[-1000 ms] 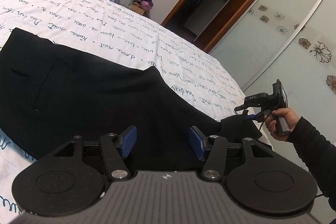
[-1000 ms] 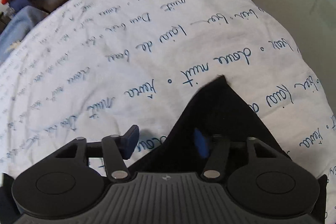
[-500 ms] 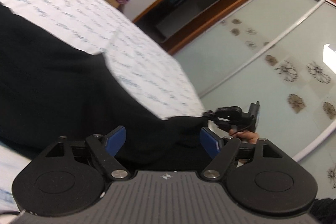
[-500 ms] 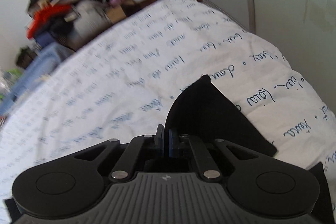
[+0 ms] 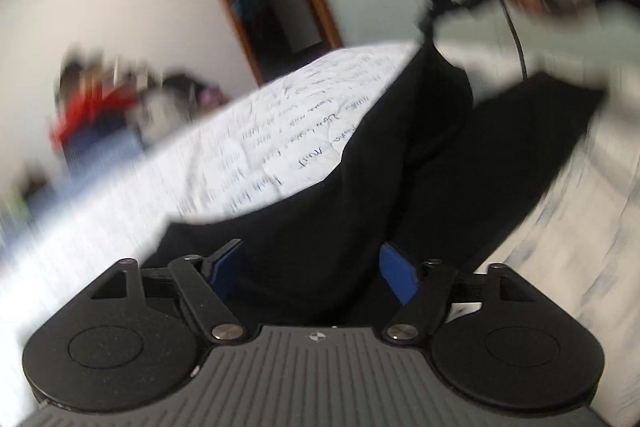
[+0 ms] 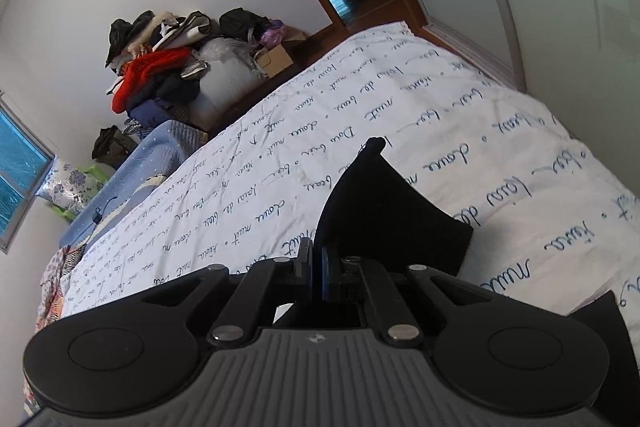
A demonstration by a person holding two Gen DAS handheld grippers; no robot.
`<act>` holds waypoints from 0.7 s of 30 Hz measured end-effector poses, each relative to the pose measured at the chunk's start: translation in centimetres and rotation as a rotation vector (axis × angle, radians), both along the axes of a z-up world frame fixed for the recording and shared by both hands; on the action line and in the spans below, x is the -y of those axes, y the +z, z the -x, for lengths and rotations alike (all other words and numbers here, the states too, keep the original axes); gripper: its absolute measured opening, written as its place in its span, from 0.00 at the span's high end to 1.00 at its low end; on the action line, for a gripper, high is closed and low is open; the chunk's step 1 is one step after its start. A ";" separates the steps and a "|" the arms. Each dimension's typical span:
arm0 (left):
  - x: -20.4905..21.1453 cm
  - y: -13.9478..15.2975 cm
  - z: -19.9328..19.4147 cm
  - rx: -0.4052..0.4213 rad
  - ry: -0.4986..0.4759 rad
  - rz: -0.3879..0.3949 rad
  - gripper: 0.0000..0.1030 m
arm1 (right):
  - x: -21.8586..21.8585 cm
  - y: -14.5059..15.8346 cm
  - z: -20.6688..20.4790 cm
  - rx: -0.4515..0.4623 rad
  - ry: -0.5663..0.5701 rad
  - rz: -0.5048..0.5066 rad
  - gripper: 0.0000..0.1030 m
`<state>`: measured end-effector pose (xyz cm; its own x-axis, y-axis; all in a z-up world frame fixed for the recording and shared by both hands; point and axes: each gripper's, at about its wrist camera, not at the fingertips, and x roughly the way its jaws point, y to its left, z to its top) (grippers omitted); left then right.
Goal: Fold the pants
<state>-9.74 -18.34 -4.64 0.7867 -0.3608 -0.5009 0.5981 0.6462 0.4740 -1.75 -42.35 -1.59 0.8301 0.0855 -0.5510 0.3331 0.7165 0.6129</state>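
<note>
Right tongs [image 6: 316, 269] tight on soft, matte black pants [image 6: 384, 211].

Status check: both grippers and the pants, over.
Right gripper shut on black fabric pants, hem lifted off white script-printed bedspread. Left gripper open over pants, not gripping. Nothing in the way.

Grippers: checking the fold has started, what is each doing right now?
Left gripper: open, holding nothing.
Right gripper: shut on the pants.

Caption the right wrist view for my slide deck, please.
Right gripper shut on the black pants, lifting their edge above the script-printed bedsheet.
</note>
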 end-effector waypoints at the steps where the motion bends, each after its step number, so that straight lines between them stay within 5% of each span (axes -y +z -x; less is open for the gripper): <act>1: 0.7 -0.7 0.0 0.028 -0.012 -0.052 0.24 | 0.1 -0.3 0.1 0.002 -0.002 -0.008 0.97; 3: 1.6 -1.5 -0.5 0.030 -0.029 -0.104 0.26 | 0.4 -0.9 0.2 0.007 -0.004 -0.029 0.97; 7: 2.8 -2.5 -2.2 -0.036 -0.059 -0.187 0.49 | 0.8 -1.5 0.5 0.022 -0.001 -0.058 0.97; 18: 4.7 -4.2 -3.4 -0.004 -0.105 -0.299 0.45 | 2.3 -3.0 0.8 0.037 -0.004 -0.118 0.97; 20: 4.7 -3.8 -3.5 -0.057 -0.126 -0.286 0.61 | 2.7 -3.4 0.8 0.037 -0.015 -0.140 0.97; 21: 4.6 -3.8 -3.6 -0.094 -0.143 -0.275 0.78 | 2.9 -3.6 0.9 0.038 -0.021 -0.149 0.97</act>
<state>-6.09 -22.95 -8.43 0.6836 -0.3051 -0.6630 0.7229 0.4076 0.5579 -2.64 -45.22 -5.15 0.8527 0.1465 -0.5015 0.3214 0.6096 0.7246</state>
